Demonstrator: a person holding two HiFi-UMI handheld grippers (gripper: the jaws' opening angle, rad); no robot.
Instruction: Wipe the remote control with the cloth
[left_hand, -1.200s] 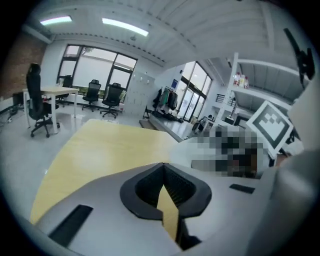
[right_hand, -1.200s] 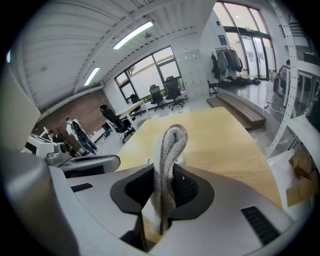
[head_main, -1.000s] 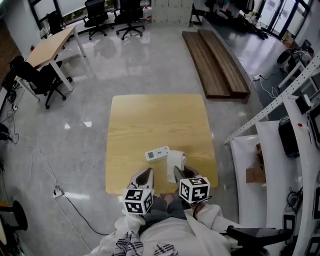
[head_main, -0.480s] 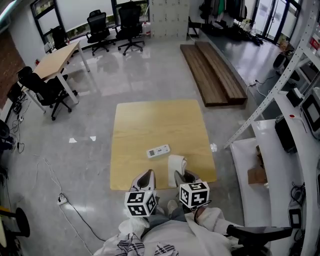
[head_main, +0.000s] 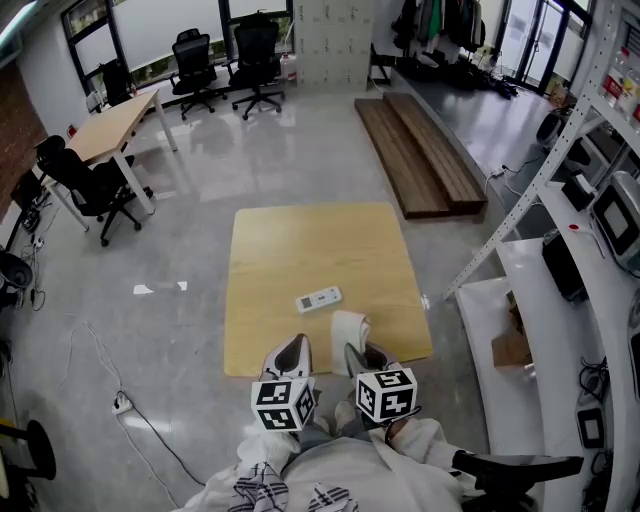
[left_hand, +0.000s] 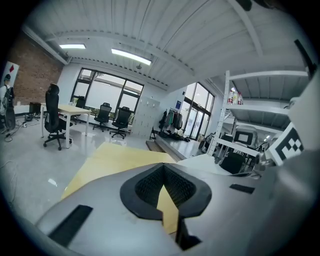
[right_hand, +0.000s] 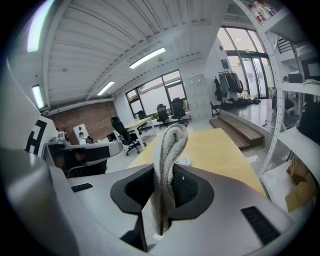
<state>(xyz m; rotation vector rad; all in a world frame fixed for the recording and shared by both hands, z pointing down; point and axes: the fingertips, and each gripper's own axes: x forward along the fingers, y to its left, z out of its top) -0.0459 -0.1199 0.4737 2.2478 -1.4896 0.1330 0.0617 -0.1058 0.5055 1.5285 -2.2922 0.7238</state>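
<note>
At 9 o'clock of the desk (head_main: 300, 240), open grey floor (head_main: 160, 330) reaching to the office chairs (head_main: 85, 180). At the near desk edge, left gripper (head_main: 289, 352) with fingers (left_hand: 145, 187) pressed closed, holding nothing, only yellow desktop (left_hand: 115, 155) seen past their tips. At about 1 o'clock from those fingers, apart from them, the remote control (head_main: 318, 299), lying flat and slightly askew, roughly midway between the side edges. Just beside it toward 5 o'clock, the cloth (head_main: 349, 328), a folded loop standing up from the right gripper (head_main: 357, 352), fingers (right_hand: 187, 187) clamped on its lower end (right_hand: 167, 165); remote control (right_hand: 184, 161) at about 11 o'clock from these fingers, not touched. Toward 12 o'clock, wide desktop up to the far edge. At 3 o'clock, the right desk edge close by, then a white rack (head_main: 520, 300); wooden boards (head_main: 420, 150) on the floor at 1 o'clock.
</note>
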